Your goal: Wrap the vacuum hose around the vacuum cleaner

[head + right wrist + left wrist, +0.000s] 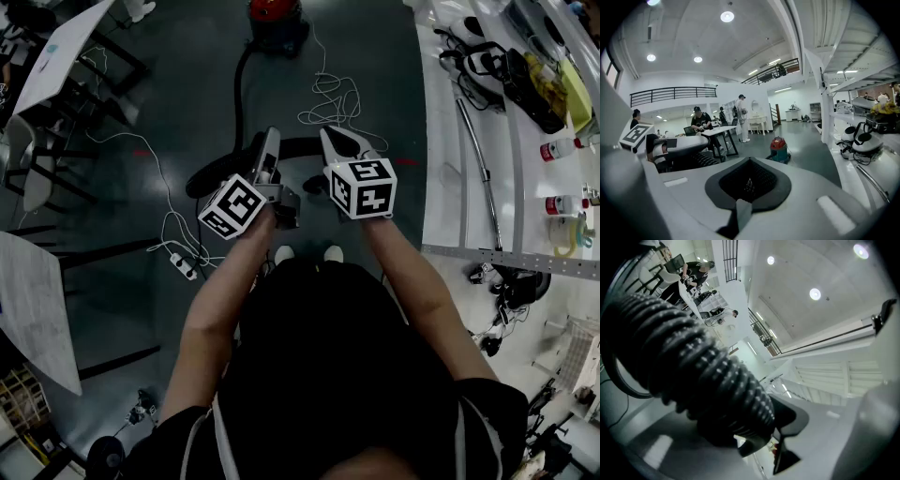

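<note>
The red vacuum cleaner [275,17] stands on the dark floor, far ahead of me. Its black ribbed hose [239,89] runs back from it, loops at the left and passes under both grippers. My left gripper [267,155] is shut on the hose [693,366], which fills the space between its jaws [752,427]. Just to its right, my right gripper [339,142] is shut with nothing in it [747,187], level with the left one. In the right gripper view the vacuum cleaner [779,149] sits ahead on the floor, and the left gripper [665,152] shows with the hose [705,160].
A white power cord [333,103] lies coiled on the floor beyond the grippers, and a power strip [185,267] lies at the left. Tables [56,47] stand at the left. A white bench [450,141] at the right bears a metal wand [478,169] and bottles. People [696,124] stand at a far table.
</note>
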The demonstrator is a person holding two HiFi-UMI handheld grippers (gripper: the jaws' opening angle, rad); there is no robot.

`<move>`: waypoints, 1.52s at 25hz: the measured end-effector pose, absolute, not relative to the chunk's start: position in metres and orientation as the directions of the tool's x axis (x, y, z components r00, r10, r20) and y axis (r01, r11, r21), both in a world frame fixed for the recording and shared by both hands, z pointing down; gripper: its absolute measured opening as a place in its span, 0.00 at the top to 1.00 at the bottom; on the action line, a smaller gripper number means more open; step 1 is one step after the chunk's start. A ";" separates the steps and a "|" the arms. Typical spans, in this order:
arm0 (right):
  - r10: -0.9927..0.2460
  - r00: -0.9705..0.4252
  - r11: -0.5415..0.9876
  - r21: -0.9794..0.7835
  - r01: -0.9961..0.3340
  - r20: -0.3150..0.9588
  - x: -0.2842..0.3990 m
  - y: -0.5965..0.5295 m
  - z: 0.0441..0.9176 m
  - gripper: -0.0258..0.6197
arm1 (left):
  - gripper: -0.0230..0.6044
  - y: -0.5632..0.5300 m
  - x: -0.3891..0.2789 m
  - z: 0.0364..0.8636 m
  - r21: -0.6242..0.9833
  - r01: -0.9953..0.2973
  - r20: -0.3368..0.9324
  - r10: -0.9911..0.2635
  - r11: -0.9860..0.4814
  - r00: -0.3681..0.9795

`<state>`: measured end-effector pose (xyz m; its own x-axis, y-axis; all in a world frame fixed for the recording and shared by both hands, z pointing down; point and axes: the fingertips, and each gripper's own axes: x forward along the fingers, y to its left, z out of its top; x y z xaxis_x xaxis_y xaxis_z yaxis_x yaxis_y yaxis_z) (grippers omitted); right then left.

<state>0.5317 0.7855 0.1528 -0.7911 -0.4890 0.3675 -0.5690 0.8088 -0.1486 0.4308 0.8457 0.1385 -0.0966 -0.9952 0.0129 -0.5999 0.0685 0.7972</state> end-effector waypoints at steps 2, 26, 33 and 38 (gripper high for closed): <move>-0.492 -0.790 0.809 -0.142 -0.570 0.366 0.531 0.784 0.151 0.97 | 0.66 0.845 0.430 0.138 0.799 -0.598 0.011 -0.996 0.065 -0.093; -0.466 -0.794 0.795 -0.209 -0.569 0.389 0.522 0.792 0.164 0.97 | 0.66 0.852 0.411 0.132 0.806 -0.590 -0.005 -0.998 0.036 -0.067; -0.434 -0.823 0.815 -0.231 -0.532 0.366 0.505 0.798 0.163 0.90 | 0.66 0.847 0.386 0.116 0.774 -0.633 -0.026 -0.999 0.010 -0.047; -0.414 -0.835 0.822 -0.247 -0.514 0.363 0.492 0.803 0.164 0.81 | 0.66 0.843 0.368 0.108 0.772 -0.635 -0.029 -0.999 0.006 -0.044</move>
<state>0.4915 0.8031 0.1641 -0.8352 -0.4136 0.3625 -0.5139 0.8216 -0.2465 0.3678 0.8428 0.1081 -0.0444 -0.9986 -0.0289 -0.6351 0.0059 0.7724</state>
